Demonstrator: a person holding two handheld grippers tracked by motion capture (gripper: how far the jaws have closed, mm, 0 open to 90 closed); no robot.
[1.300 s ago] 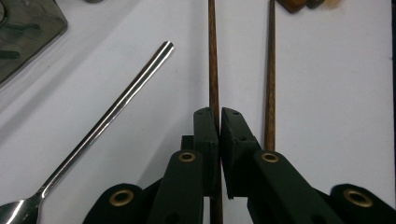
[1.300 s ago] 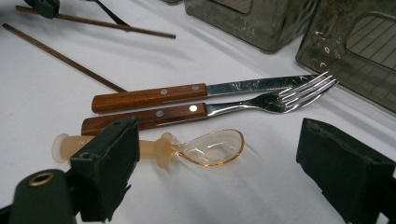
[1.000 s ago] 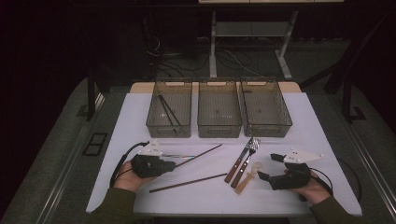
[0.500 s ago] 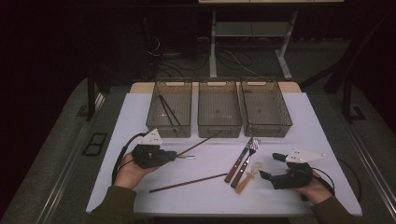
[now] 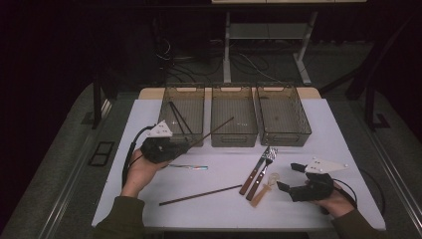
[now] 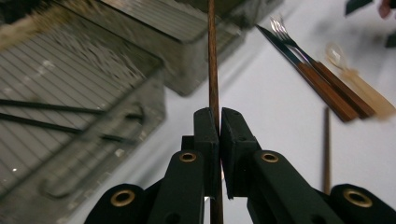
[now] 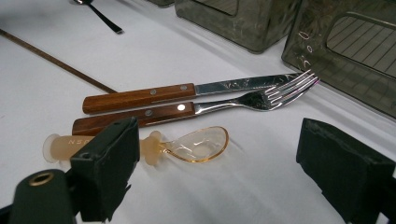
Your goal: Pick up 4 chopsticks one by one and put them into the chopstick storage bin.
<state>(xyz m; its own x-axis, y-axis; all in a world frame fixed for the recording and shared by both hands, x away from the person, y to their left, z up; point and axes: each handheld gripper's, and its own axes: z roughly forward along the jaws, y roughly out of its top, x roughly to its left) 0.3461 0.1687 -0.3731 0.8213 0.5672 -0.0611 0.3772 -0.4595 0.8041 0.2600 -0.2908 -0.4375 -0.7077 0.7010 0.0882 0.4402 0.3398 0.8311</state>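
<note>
Sorting cutlery into bins, by the look of it. Left gripper (image 5: 185, 145) has its jaws clenched on a brown chopstick (image 6: 214, 70), lifted off the worktop (image 5: 224, 199) w/ the far tip poking up over the front edge betw. the left bin (image 5: 185, 132) and the middle bin (image 5: 234, 134). Left bin already holds two dark sticks (image 5: 176, 117), so I'd guess this one goes there too: next move needs a swing to the left, level it along the bin, then let go.

Right gripper (image 7: 215, 175) sits w/ jaws released, wide apart, just short of the amber spoon (image 7: 187, 147); knife (image 7: 187, 93) and fork (image 7: 224, 105) lie beside it. A second chopstick (image 5: 199, 195) lies on the worktop.

Vs. a sec ago: the left hand has gone up and toward the bins, taking the stick off the worktop. The right one hasn't budged.
</note>
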